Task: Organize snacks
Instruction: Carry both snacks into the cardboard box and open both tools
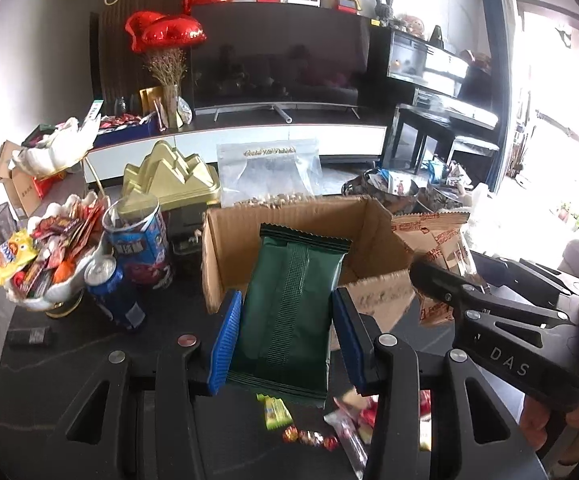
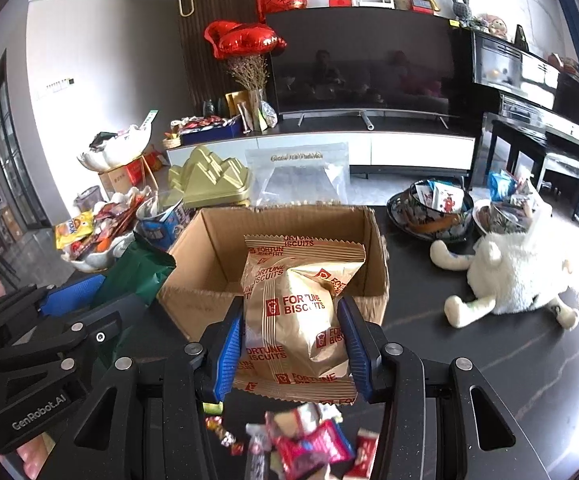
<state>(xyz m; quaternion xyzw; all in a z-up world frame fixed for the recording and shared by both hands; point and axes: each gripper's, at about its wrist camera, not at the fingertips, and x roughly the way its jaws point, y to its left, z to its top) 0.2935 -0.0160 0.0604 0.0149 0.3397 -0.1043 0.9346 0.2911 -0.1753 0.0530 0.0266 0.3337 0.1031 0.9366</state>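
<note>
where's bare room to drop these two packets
The open brown cardboard box looks empty. Bare dark tabletop lies between box and white plush toy. Crowded: loose sweets near the grippers, overflowing white snack bowl left.

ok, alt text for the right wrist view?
The right gripper holds a gold biscuit packet in front of an open cardboard box on a dark table. The left gripper, at the left edge, holds a green packet; loose sweets lie below.

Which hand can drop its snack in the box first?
Probably the right: the right gripper holds its Fortune Biscuits pack straight before the cardboard box; the left gripper's green pack sits slightly left.
</note>
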